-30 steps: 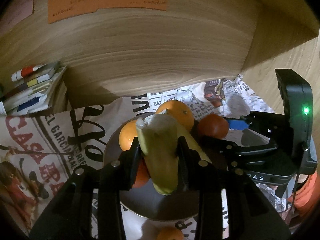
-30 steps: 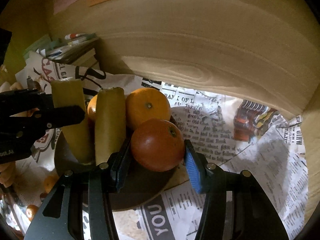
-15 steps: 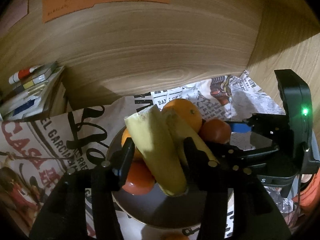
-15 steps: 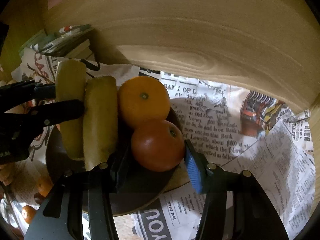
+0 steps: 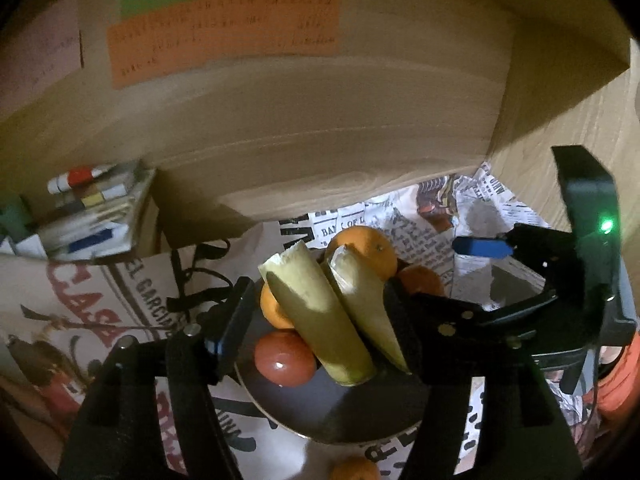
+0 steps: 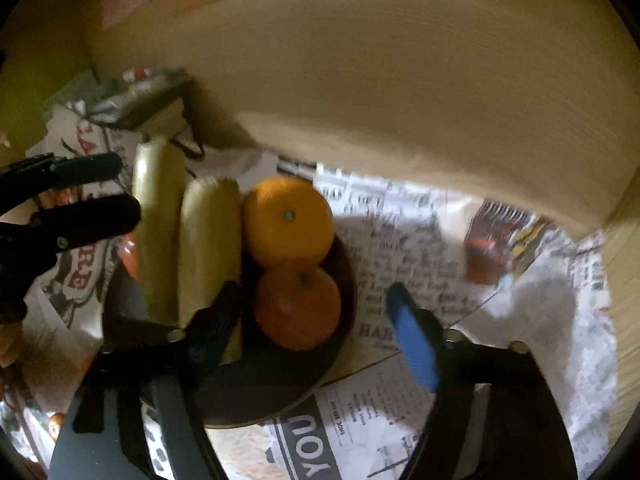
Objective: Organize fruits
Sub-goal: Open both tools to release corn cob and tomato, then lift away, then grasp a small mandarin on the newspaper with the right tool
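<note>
A dark round bowl (image 5: 340, 416) (image 6: 344, 276) sits on newspaper and holds two yellow-green corn-like pieces (image 5: 320, 312) (image 6: 156, 224), an orange (image 5: 364, 248) (image 6: 288, 220), a red-orange fruit (image 6: 298, 306) and a red tomato (image 5: 285, 363). My left gripper (image 5: 316, 312) is open, its jaws spread on either side of the two pieces without touching them. My right gripper (image 6: 316, 312) is open around the red-orange fruit, with a gap to the blue pad (image 6: 412, 336). The right gripper also shows in the left wrist view (image 5: 500, 256).
A wooden wall (image 5: 320, 140) with orange and green notes (image 5: 224, 36) rises right behind the bowl. A stack of books and boxes (image 5: 92, 208) lies at back left. A small orange (image 5: 354, 469) lies in front of the bowl. Newspaper (image 6: 460, 380) covers the surface.
My left gripper has opened and let go of the yellow-green piece, which now leans in the bowl beside the other. My right gripper has opened off the red-orange fruit and drawn back.
</note>
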